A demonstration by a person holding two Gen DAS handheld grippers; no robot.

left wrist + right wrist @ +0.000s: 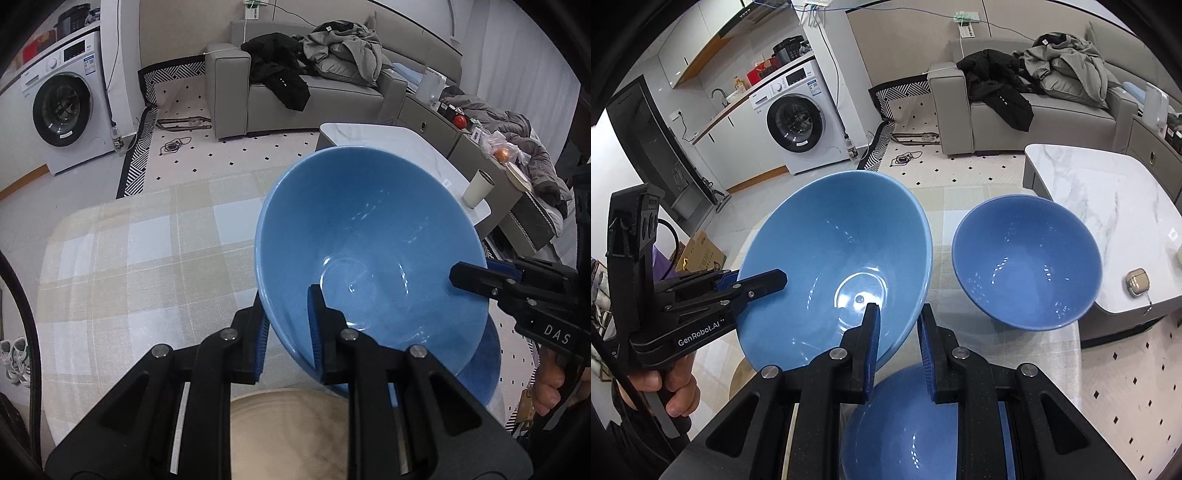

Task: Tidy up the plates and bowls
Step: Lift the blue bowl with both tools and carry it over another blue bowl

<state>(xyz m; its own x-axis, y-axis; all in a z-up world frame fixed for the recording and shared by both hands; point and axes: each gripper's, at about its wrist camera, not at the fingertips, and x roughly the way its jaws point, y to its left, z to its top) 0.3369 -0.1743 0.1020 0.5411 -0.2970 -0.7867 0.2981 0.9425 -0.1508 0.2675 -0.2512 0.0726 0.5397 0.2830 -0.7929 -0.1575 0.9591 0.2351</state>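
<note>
So the big glossy blue ceramic bowl [834, 266] is up in the air, tilted, and we've got it pinched from both sides: left gripper [288, 328] clamped on the near-left rim, right gripper [897, 339] clamped on the opposite rim. Directly below the right gripper sits another blue bowl [916, 424] on the beige plaid tablecloth [129, 258], so we'd guess the nesting move is pretty much straight down. A third blue bowl [1027, 266] sits off to the right, well apart, and a tan round plate [288, 424] lies under the left gripper
</note>
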